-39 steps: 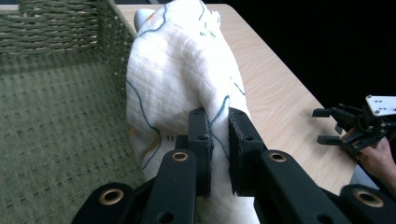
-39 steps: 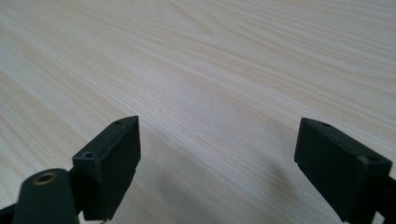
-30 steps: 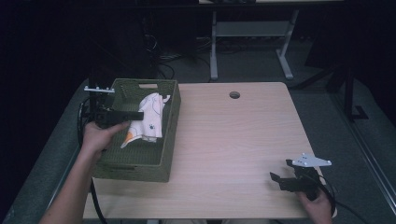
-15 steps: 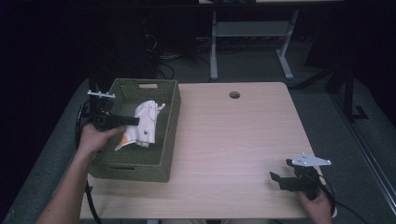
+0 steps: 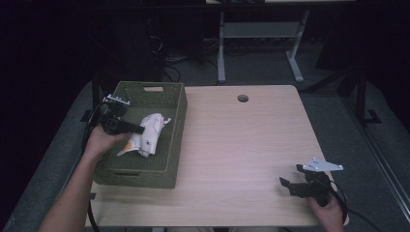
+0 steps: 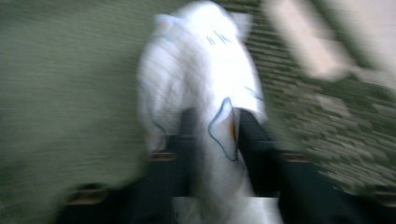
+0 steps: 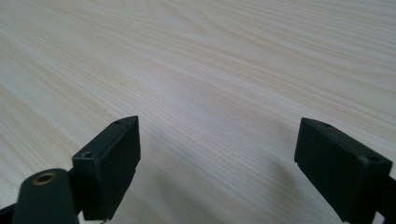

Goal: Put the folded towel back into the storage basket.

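two views differ: left claw (image 6: 212,135) straddles white cloth (image 6: 201,84); high view: basket (image 5: 176,104).

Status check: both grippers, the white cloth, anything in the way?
Left gripper jaws just opening, white cloth between them, in green basket. Right gripper open, empty, over table. Nothing in the way.
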